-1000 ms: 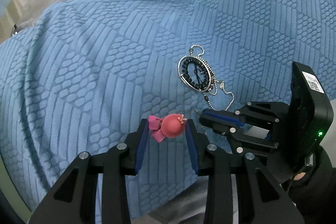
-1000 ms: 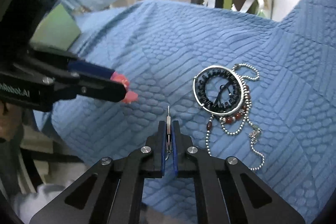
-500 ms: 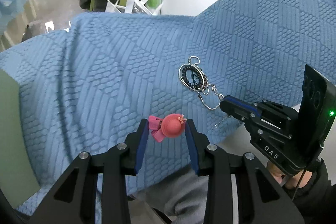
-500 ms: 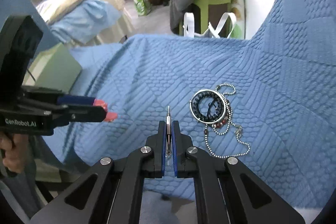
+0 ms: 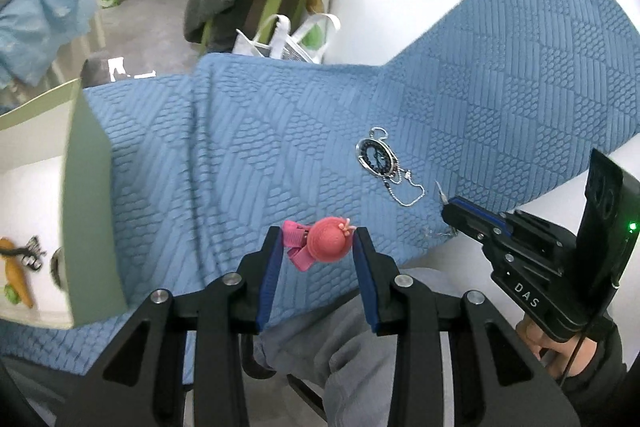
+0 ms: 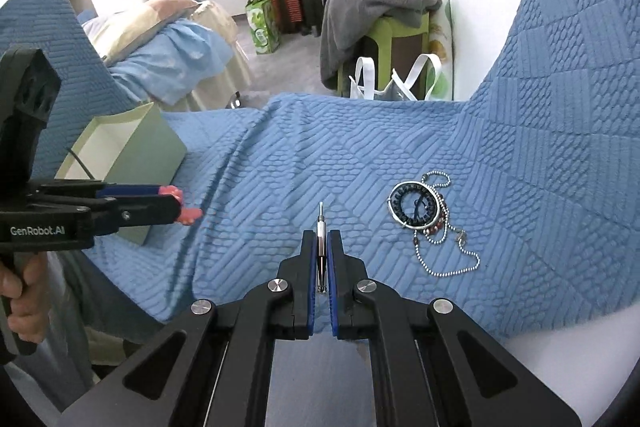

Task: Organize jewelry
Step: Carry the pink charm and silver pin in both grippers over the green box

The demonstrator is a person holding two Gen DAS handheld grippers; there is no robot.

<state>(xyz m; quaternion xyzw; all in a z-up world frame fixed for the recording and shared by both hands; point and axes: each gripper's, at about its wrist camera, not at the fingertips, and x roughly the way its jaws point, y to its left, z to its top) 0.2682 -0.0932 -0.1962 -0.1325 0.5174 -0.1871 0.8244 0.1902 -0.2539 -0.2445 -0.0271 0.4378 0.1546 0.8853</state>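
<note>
A blue quilted bedspread [image 6: 360,155] covers the bed and carries the jewelry. At its left edge stands an open pale green box [image 6: 132,155]; in the left wrist view its white inside holds a few small pieces, too blurred to name. The left hand-held gripper [image 5: 316,247] hangs above the near edge of the bedspread, its blue pads closed partway on a pink hat-shaped hair clip [image 5: 320,245]. The right hand-held gripper [image 6: 321,247] is closed almost fully on a thin silver pin [image 6: 320,227], which stands upright between the pads. To its right, a tangle of bracelets [image 6: 416,205] and a silver ball chain [image 6: 448,251] lies on the bedspread, well apart from the box.
</note>
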